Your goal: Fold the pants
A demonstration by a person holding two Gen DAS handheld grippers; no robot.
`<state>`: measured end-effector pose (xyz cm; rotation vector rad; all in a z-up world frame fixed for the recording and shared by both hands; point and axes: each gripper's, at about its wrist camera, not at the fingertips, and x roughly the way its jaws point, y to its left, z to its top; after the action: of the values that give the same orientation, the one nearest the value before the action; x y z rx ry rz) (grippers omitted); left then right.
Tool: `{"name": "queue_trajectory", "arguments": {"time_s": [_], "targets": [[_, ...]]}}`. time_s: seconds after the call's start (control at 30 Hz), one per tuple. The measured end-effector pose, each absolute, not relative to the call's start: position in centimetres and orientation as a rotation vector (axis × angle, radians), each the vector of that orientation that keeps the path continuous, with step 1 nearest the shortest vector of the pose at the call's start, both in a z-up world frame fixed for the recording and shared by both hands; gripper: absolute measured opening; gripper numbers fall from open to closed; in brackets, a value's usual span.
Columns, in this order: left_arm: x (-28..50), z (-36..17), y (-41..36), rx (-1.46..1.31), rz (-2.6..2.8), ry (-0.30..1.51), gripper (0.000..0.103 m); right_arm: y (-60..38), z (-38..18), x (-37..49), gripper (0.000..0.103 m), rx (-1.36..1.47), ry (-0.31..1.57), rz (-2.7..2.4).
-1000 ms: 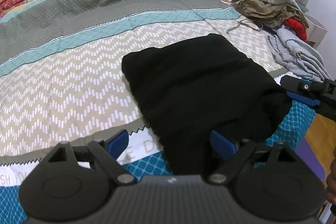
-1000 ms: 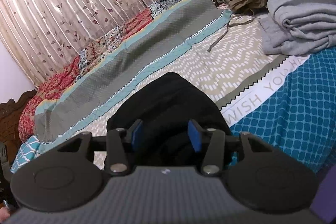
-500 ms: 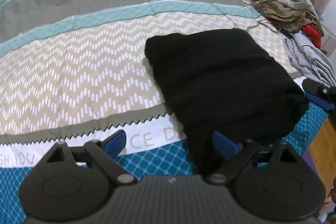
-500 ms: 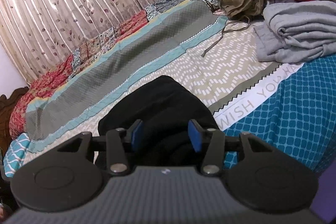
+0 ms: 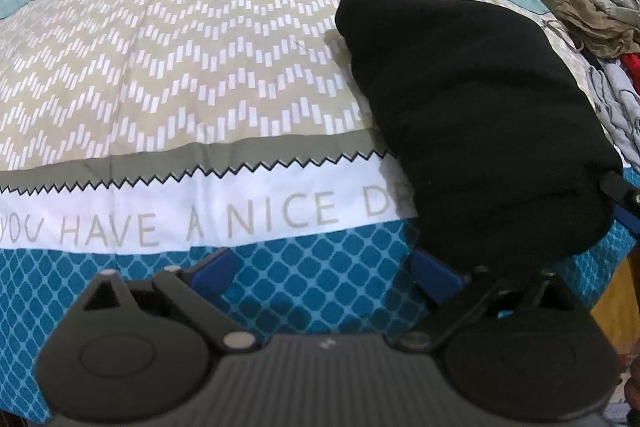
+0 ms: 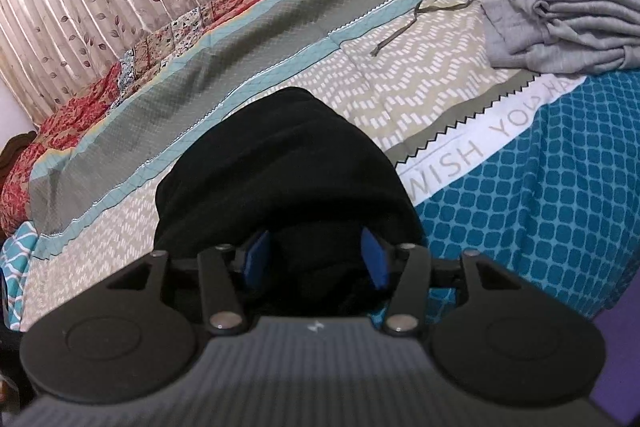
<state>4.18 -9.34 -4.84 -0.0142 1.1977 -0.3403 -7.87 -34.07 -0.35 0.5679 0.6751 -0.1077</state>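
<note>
**Pants folded small, both grippers letting go**

The soft black pants (image 5: pixel 472 115) lie as a compact folded bundle on my patterned bedspread (image 5: pixel 200 67), near its teal-checked edge. My left gripper (image 5: pixel 324 273) is opening wide over bare bedspread, its right pad beside the bundle's near corner. My right gripper (image 6: pixel 316 259) is easing apart around the near end, black cloth between the pads. I judge the folding essentially done; only release and perhaps smoothing remain.
</note>
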Motion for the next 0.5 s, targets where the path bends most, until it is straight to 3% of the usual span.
{"name": "queue_trajectory", "arguments": {"time_s": [0.5], "targets": [[4.37, -5.18, -9.03, -0.039, -0.351, 1.208, 0.103, -33.96, -0.32, -7.91, 0.056, 0.563, 0.677, -0.108]]}}
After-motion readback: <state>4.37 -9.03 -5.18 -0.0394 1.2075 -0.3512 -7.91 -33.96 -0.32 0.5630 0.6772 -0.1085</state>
